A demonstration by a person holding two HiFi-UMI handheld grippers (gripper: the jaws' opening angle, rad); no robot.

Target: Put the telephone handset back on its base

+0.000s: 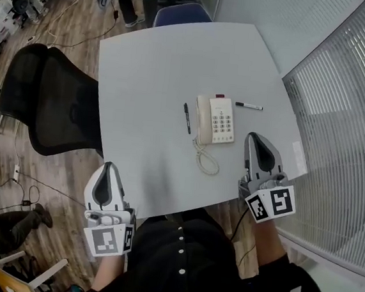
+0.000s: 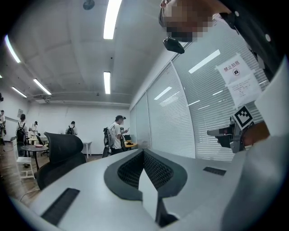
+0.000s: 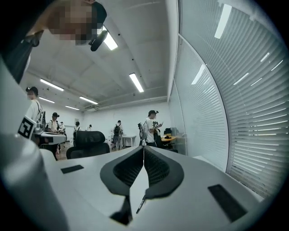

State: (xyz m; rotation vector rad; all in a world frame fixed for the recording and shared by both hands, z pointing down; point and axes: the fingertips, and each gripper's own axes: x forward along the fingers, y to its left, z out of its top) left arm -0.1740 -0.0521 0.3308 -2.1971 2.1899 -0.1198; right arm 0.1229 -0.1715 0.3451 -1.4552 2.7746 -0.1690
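Note:
A cream telephone (image 1: 220, 119) lies in the middle of the white table (image 1: 158, 69). Its handset (image 1: 202, 119) rests along the left side of the base, and the coiled cord (image 1: 207, 159) trails toward me. My right gripper (image 1: 254, 138) hovers at the table's near right edge, to the right of the phone, its jaws shut (image 3: 143, 149) on nothing. My left gripper (image 1: 108, 166) is off the table's near left corner, also shut (image 2: 143, 151) and empty. Neither gripper view shows the phone.
A black pen (image 1: 187, 117) lies left of the phone and a marker (image 1: 248, 106) behind its right side. A black mesh chair (image 1: 46, 97) stands left of the table, a blue chair (image 1: 182, 12) at the far end. Window blinds (image 1: 345, 126) run along the right.

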